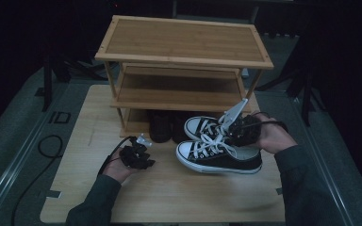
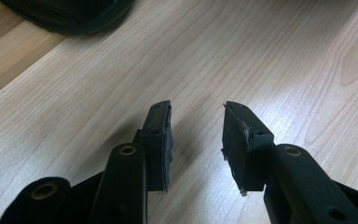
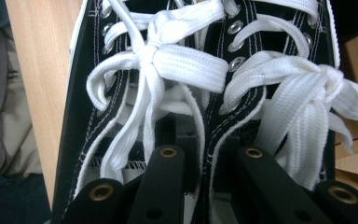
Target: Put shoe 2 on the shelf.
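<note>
1. Bamboo-coloured wood sets the scene in the high view: a three-tier wooden shoe rack (image 1: pixel 184 52) stands at the far end of the pale wooden bench (image 1: pixel 169 188). Two black canvas sneakers with white laces and white toe caps (image 1: pixel 217 150) are just in front of the rack's lower right corner, side by side, toes pointing left. The right gripper (image 1: pixel 238 129) reaches into their collars from the right. A pair of dark shoes (image 1: pixel 162 126) already sits on the rack's bottom shelf. The left gripper (image 1: pixel 139 153) rests low in front of the rack's left leg, well apart from the sneakers.

2. In the left gripper view, the jaws are spread with nothing between them, only bare bench below. The edge of a dark shoe shows at the top left.

3. In the right gripper view, the jaws are pressed on the two inner collar edges of the sneakers, pinching them together just below the bows.

4. Judged from this, one pair is stowed. The sneakers are gripped but not yet on the rack; its middle and top shelves are free. Lifting and placing them is left.
</note>
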{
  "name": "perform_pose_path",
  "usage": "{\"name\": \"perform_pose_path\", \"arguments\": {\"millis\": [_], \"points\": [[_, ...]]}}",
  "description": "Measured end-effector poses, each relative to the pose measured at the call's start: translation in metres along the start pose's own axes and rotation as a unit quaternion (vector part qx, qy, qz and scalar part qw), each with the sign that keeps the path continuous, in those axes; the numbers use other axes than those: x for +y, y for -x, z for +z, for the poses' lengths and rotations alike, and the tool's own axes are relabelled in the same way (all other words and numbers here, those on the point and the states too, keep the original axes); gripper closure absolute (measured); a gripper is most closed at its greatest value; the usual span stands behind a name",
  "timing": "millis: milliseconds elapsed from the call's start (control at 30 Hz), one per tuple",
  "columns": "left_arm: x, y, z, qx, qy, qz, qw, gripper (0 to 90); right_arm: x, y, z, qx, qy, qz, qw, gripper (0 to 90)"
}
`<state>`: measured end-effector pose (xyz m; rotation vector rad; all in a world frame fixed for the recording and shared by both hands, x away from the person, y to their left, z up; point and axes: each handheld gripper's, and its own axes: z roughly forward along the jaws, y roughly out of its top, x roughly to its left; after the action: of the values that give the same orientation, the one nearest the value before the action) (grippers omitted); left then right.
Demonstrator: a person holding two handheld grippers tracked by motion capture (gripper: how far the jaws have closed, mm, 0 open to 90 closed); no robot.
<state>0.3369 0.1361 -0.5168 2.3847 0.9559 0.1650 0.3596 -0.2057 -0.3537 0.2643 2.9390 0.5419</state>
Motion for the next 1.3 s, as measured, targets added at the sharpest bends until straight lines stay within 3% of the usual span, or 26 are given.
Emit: {"name": "perform_pose_path", "arguments": {"millis": [267,700,867,1000,1200,1300], "points": [[-0.004,-0.004,-0.002,0.004,0.001,-0.005,1.0000,62.6,-0.001,-0.003,-0.016,0.009,0.018,-0.010,0.9998,85.5],[-0.007,-0.006,-0.005,0.004,0.000,-0.009,1.0000,62.5,0.030,0.001,-0.035,0.023,0.061,-0.043,0.9969,85.4],[-0.009,-0.008,-0.006,0.004,-0.002,-0.009,0.9999,62.4,0.043,0.009,-0.043,0.017,0.079,-0.040,0.9959,85.4],[-0.009,-0.007,-0.006,0.003,0.001,-0.009,1.0000,62.4,0.050,0.019,-0.043,0.004,0.081,-0.027,0.9963,85.4],[-0.010,-0.006,-0.002,0.002,-0.006,-0.006,1.0000,62.2,0.059,0.040,-0.035,-0.030,0.097,0.030,0.9943,85.3],[-0.009,-0.005,-0.002,0.000,-0.005,-0.005,1.0000,62.1,0.065,0.047,-0.027,-0.056,0.097,0.065,0.9917,85.2]]}}
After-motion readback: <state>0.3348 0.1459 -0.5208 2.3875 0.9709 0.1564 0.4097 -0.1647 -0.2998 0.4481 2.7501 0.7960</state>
